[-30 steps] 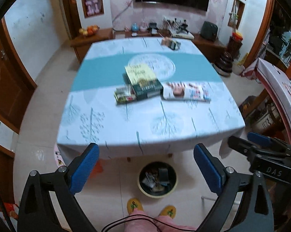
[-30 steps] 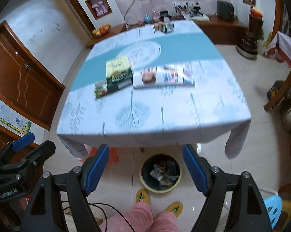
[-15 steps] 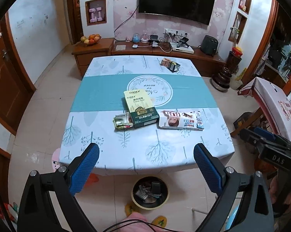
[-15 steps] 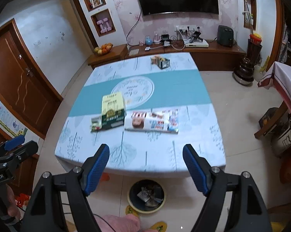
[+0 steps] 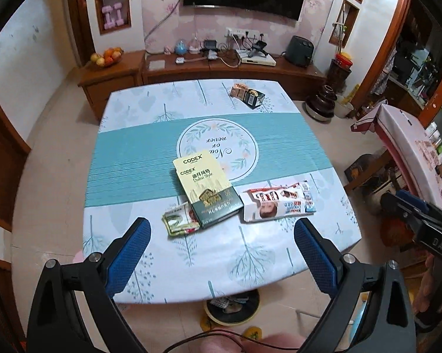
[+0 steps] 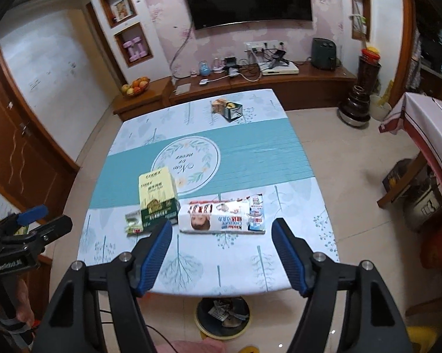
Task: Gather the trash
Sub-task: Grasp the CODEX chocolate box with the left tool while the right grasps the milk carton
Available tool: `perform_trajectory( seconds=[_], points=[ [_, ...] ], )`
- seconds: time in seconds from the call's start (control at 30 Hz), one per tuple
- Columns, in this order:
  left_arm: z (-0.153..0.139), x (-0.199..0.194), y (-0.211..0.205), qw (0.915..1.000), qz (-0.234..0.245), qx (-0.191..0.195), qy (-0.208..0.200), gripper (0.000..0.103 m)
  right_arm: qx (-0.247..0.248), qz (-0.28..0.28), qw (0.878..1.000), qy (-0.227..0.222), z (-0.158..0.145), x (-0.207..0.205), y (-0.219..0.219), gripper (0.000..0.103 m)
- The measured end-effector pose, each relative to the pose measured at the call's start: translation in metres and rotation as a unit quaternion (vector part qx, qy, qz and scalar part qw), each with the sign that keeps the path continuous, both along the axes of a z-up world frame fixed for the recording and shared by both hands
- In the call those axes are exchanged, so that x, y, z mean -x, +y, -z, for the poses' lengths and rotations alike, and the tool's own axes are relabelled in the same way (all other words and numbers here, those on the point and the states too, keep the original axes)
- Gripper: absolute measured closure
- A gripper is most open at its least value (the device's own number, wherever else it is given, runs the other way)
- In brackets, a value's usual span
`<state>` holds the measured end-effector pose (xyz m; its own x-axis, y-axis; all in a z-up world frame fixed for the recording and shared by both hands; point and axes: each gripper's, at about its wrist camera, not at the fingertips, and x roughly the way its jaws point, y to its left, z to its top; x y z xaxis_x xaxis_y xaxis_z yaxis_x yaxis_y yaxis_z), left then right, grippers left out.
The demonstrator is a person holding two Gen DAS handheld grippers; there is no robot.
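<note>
Left gripper (image 5: 221,245) low in frame, ribbed blue pads wide, nothing between, right gripper (image 6: 221,253) closing, empty, glossy flat wrapper (image 6: 225,216) mid-frame on printed tablecloth (image 6: 279,158), beside green-yellow box (image 6: 158,198) and crumpled packet (image 5: 180,220), round bin (image 6: 222,316) under table edge.

Glossy wrapper (image 6: 225,217); printed tablecloth (image 6: 250,264), seemingly smooth plastic.

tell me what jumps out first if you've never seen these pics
A square table in a white-and-teal leaf-print cloth fills the room, with a yellow-and-green CODEX box, a crumpled green wrapper and a white chocolate wrapper near its front. A round yellow-rimmed bin of trash sits below.
</note>
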<state>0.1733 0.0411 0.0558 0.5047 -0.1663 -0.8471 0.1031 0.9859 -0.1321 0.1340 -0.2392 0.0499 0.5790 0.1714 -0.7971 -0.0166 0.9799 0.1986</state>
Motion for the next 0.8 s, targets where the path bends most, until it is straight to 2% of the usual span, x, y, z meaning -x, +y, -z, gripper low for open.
perform_trajectory(
  seconds=[0.2,0.33,0.43,0.53,0.8],
  points=[
    [0.008,-0.040,0.027,0.9988,-0.019,0.041,0.018,0.006,-0.004,0.026,1.000,-0.004,-0.008,-0.021,0.006,0.033],
    [0.017,-0.060,0.032,0.9982,-0.036,0.042,0.023,0.006,0.002,0.015,1.000,0.002,-0.013,-0.041,0.005,0.033],
    [0.033,-0.077,0.033,0.9959,-0.058,0.049,0.048,0.006,0.013,0.002,1.000,0.003,-0.015,-0.060,0.002,0.033],
    [0.050,-0.096,0.030,0.9923,-0.081,0.058,0.074,0.006,0.017,-0.018,1.000,0.004,-0.015,-0.090,-0.006,0.033],
    [0.075,-0.154,0.013,0.9798,-0.166,0.035,0.105,0.006,0.016,-0.096,0.995,0.023,0.003,-0.214,-0.033,0.033]
  ],
)
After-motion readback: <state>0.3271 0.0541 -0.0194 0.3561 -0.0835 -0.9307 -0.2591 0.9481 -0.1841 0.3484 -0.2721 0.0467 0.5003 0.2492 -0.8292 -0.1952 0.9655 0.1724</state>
